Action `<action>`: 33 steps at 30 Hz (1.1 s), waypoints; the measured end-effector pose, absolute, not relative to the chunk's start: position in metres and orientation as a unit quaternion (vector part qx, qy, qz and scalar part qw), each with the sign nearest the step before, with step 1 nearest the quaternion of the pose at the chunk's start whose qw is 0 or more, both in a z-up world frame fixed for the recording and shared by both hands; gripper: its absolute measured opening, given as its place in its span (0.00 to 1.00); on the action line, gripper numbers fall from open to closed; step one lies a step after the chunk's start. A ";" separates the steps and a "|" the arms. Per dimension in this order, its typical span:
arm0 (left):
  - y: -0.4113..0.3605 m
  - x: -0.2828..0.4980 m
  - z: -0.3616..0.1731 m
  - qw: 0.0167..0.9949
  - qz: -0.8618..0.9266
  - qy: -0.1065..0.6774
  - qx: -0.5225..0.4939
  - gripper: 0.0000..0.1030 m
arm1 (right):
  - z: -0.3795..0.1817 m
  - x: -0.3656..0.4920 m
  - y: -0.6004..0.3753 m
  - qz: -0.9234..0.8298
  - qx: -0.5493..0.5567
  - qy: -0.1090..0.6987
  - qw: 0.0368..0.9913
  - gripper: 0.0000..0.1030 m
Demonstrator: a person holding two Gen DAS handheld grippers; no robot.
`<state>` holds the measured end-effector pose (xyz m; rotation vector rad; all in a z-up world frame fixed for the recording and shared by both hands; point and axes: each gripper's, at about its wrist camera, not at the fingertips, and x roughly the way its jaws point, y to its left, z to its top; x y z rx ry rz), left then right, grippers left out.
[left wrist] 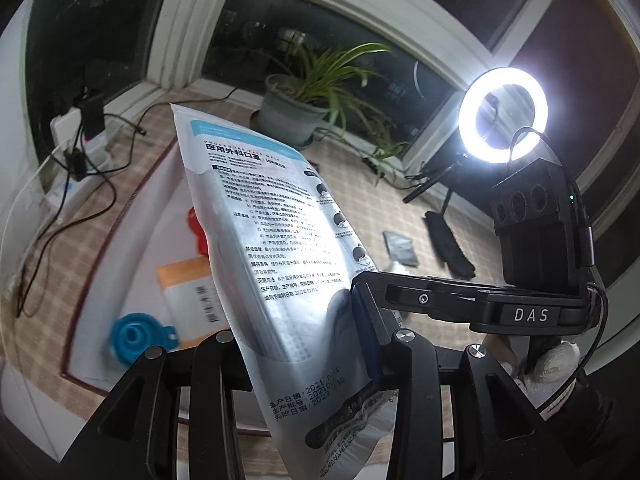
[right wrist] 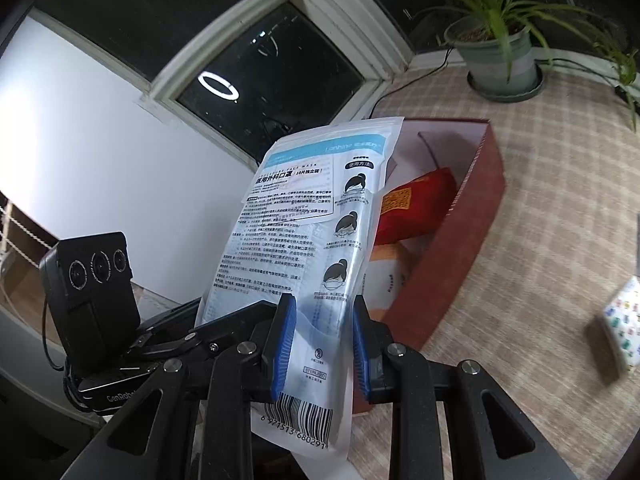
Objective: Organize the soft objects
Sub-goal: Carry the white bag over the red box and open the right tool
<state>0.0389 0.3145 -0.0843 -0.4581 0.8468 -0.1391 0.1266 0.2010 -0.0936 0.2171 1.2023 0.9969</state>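
Mask packet (right wrist: 304, 240) clamped in both my grippers (right wrist: 324, 344) should lower flat into the red box (right wrist: 452, 264), released together.

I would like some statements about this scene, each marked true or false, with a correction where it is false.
1. Both claws grip the same mask packet. True: the right claw and the left claw each have it between their fingers.
2. The mask packet lies flat inside the red box. False: it is held up in the air, in front of the box.
3. The red box already has a red pouch in it. True.
4. The ring light is switched off. False: it glows bright white.
5. The potted plant stands inside the box. False: it stands on the checked surface by the window.
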 end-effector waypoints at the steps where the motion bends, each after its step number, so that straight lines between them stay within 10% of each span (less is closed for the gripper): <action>1: 0.319 0.041 -0.087 0.881 -0.069 0.411 -0.224 0.36 | -0.095 0.128 0.204 0.447 0.097 0.543 0.704 0.23; 33: 0.356 0.055 -0.089 0.897 0.022 0.428 -0.107 0.35 | -0.102 0.109 0.231 0.458 0.022 0.542 0.704 0.28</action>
